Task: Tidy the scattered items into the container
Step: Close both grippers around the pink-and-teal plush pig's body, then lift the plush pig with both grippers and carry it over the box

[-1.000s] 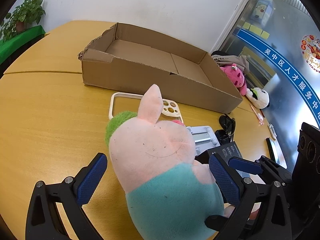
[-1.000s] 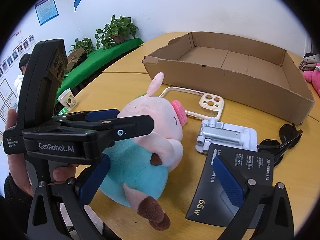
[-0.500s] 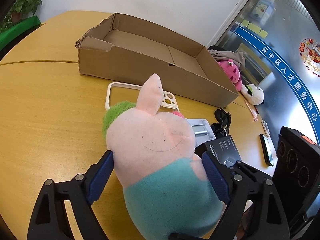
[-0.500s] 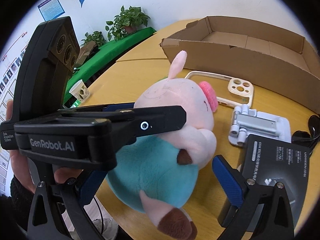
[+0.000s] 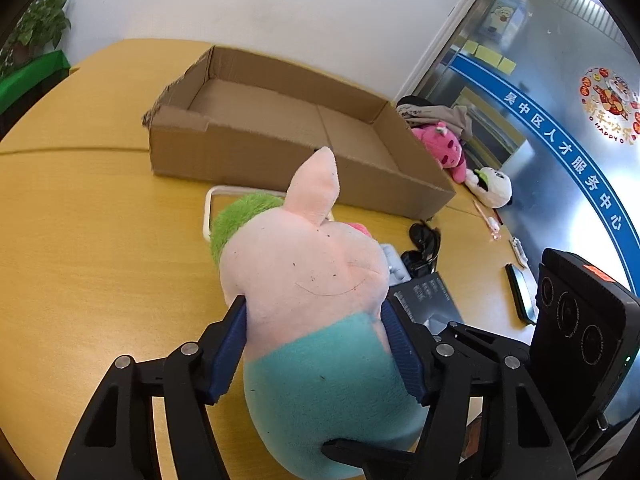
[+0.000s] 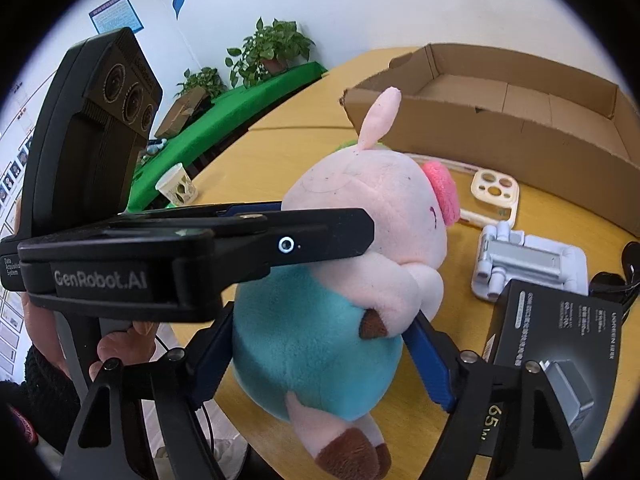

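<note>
A pink plush pig (image 5: pixel 308 280) with a teal body stands near the table's front edge. My left gripper (image 5: pixel 316 352) is shut on its body, blue pads pressed into both sides. In the right wrist view my right gripper (image 6: pixel 320 356) is also shut on the plush pig (image 6: pixel 360 248), lower on the teal belly. The open cardboard box (image 5: pixel 280 128) lies behind it, also in the right wrist view (image 6: pixel 500 120), and looks empty. A cream phone case (image 6: pixel 494 196), a white folding stand (image 6: pixel 528 264), a black charger box (image 6: pixel 556 344) and sunglasses (image 5: pixel 424 240) lie on the table.
The yellow wooden table (image 5: pixel 88 240) carries other plush toys (image 5: pixel 452 152) and a dark slim device (image 5: pixel 520 292) at the far right. A paper cup (image 6: pixel 176 188) and potted plants (image 6: pixel 276 48) stand to the left beyond the table.
Both grippers have closed on the plush pig. The pig has been lifted upright and moved closer to the cameras.
</note>
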The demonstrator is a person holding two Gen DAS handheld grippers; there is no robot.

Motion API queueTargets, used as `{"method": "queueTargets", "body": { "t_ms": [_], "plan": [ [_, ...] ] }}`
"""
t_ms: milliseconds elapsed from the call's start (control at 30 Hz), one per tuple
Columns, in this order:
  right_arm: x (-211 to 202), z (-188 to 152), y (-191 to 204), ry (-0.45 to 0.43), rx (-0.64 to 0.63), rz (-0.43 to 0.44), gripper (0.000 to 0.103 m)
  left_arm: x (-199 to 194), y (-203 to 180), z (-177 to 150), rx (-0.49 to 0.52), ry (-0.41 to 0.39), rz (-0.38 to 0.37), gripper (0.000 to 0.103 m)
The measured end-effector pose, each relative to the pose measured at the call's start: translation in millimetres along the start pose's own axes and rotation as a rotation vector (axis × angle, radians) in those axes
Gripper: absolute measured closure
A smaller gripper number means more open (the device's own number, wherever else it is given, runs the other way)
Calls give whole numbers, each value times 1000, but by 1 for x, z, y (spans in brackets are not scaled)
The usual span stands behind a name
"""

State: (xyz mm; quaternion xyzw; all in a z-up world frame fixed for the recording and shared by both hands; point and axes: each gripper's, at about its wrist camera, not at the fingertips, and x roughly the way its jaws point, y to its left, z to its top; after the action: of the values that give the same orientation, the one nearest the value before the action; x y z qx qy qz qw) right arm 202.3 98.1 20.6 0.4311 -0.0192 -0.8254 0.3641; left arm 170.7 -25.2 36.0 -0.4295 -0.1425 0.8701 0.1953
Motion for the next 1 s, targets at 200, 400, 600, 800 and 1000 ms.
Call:
{"method": "queueTargets", "body": {
  "t_ms": [200, 400, 600, 800, 1000],
  "plan": [
    [-31, 29, 2, -90, -38, -21, 25, -23, -21, 36, 78, -65, -8, 34],
    [-62, 74, 3, -189, -89, -62, 25, -46, -40, 91, 164, -137, -22, 35],
    [-87, 132, 0, -281, -144, -97, 25, -66, -52, 155, 242, -217, -37, 34],
    [-103, 204, -13, -359, -167, -116, 25, -74, -51, 234, 283, -282, -72, 34],
    [-96, 275, -38, -387, -158, -125, 26, -61, -40, 310, 311, -300, -71, 34]
  ]
}}
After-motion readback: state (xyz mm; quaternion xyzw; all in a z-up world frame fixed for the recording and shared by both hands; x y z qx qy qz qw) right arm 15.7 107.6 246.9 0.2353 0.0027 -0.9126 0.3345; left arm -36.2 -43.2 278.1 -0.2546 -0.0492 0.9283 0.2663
